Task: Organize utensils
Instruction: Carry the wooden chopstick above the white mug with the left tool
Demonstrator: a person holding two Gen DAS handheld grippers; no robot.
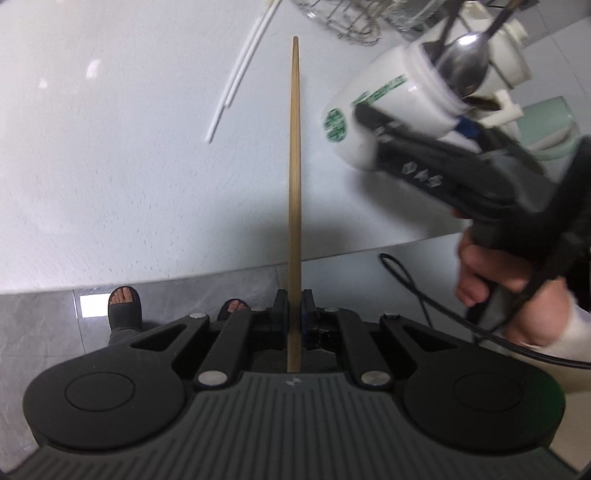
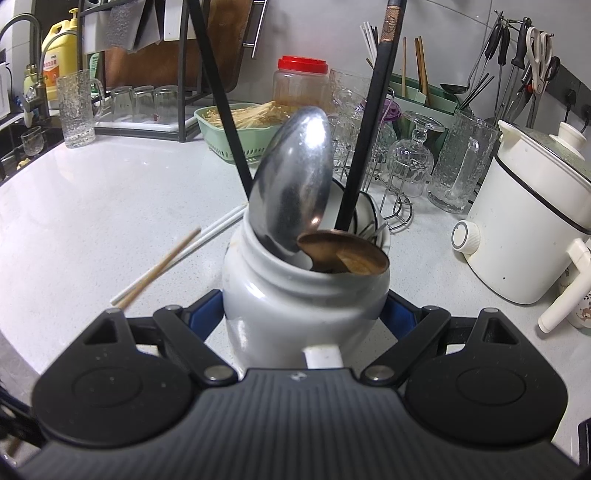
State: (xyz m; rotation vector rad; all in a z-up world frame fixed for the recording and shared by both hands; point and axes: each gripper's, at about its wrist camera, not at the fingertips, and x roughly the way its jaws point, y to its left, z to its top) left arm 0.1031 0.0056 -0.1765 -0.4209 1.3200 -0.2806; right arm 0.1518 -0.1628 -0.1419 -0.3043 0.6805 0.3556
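Plain tan wooden chopstick (image 1: 294,192) pinched in left gripper (image 1: 294,310), pointing straight ahead over desk (image 1: 129,184); right gripper (image 2: 304,314) fingers clamp white jar (image 2: 306,295).

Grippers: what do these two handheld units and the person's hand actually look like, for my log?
Both are matte black, with a ribbed grey deck, two round caps, silver pivot pins and blue finger pads. The right gripper carries pale printed symbols on its side and trails a black cable. The bare hand shows a white sleeve cuff.

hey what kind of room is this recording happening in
Most likely a home kitchen. A white countertop holds drinking glasses, a white electric cooker and a yellow dish soap bottle by a faucet, with ladles and scissors hanging on the tiled wall.
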